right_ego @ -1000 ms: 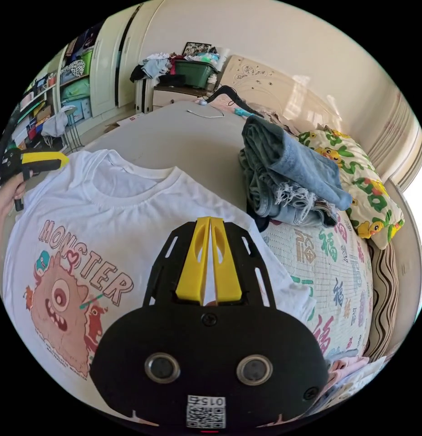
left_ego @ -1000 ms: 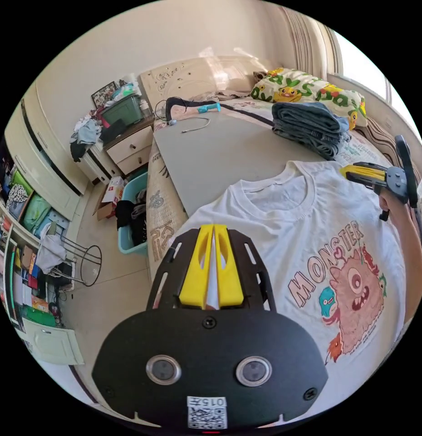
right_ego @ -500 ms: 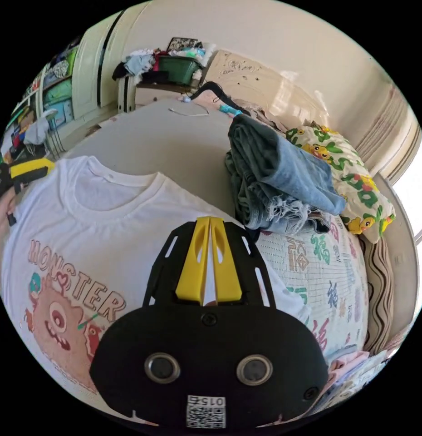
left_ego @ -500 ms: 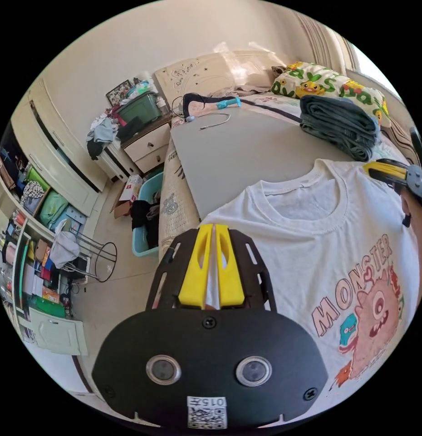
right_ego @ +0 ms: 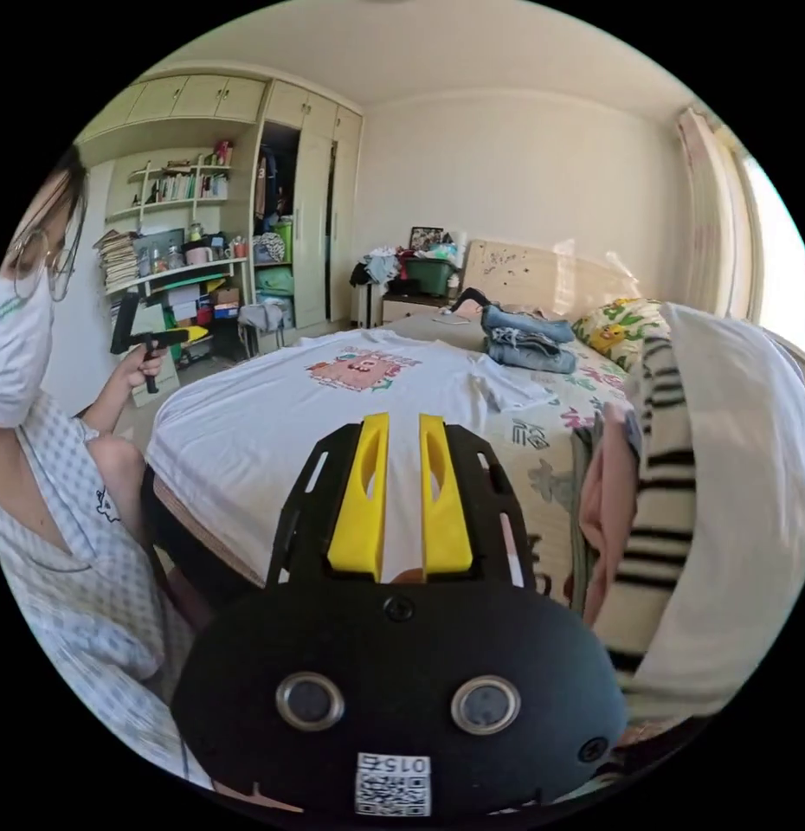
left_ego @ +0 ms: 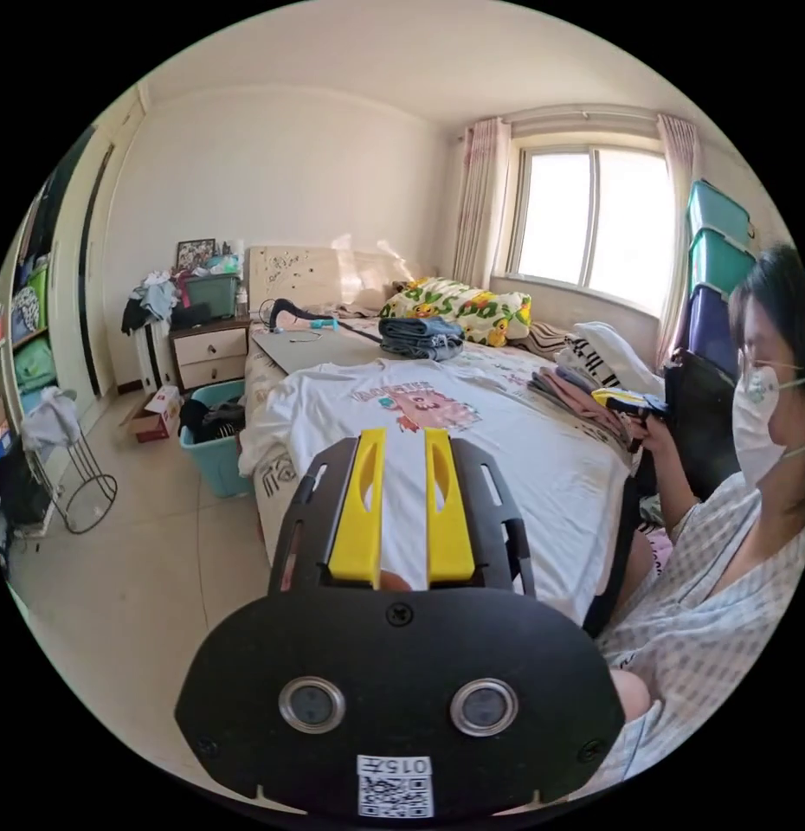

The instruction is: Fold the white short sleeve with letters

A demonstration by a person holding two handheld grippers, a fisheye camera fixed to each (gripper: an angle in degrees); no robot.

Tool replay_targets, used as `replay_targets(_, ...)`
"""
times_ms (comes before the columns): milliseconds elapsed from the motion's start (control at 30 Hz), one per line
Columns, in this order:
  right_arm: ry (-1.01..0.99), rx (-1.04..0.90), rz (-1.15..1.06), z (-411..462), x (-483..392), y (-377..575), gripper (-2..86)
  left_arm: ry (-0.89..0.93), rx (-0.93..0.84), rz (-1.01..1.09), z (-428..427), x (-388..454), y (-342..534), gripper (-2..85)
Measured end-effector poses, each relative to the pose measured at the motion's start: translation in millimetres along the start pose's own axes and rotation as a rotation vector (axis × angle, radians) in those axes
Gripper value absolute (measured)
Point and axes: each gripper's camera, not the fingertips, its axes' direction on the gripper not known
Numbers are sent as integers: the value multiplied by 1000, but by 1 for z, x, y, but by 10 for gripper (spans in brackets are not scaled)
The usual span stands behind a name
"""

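Both my hand-held grippers sit slightly parted, gripping nothing: left hand-held gripper [left_ego: 401,502], right hand-held gripper [right_ego: 400,493]. White tee [left_ego: 472,433] lies flat on the bed [right_ego: 558,415], print up. Left gripper view has the window [left_ego: 593,225]; right gripper view has the shelves [right_ego: 173,234].

Folded jeans [left_ego: 420,336] beside a yellow-green pillow [left_ego: 459,307], teal bin [left_ego: 214,437] on the floor, striped pile [right_ego: 679,519] alongside.

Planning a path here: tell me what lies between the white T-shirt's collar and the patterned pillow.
Folded jeans sit between the white T-shirt and the pillow, in the right gripper view.
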Motion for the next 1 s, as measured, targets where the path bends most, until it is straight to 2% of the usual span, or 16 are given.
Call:
replay_targets(67,90,69,176,-57,13,56,74,-25,0,-66,-36,1,35,91)
replay_targets(133,99,93,287,-87,29,93,77,-63,4,-135,-65,-1,65,102)
replay_targets(233,9,92,475,-123,69,129,93,-96,5,-267,-96,-15,99,110)
replay_targets(333,-135,137,563,-145,101,134,107,2,11,-319,-111,-25,106,120)
replay_targets(500,-246,93,549,-154,117,112,106,77,27,-342,-126,-35,85,134)
replay_targets(600,-326,90,568,-160,128,105,76,110,21,-370,-140,-44,77,125)
replay_targets(1000,-329,158,619,-223,160,98,15,112,-100,-274,-174,-43,32,89)
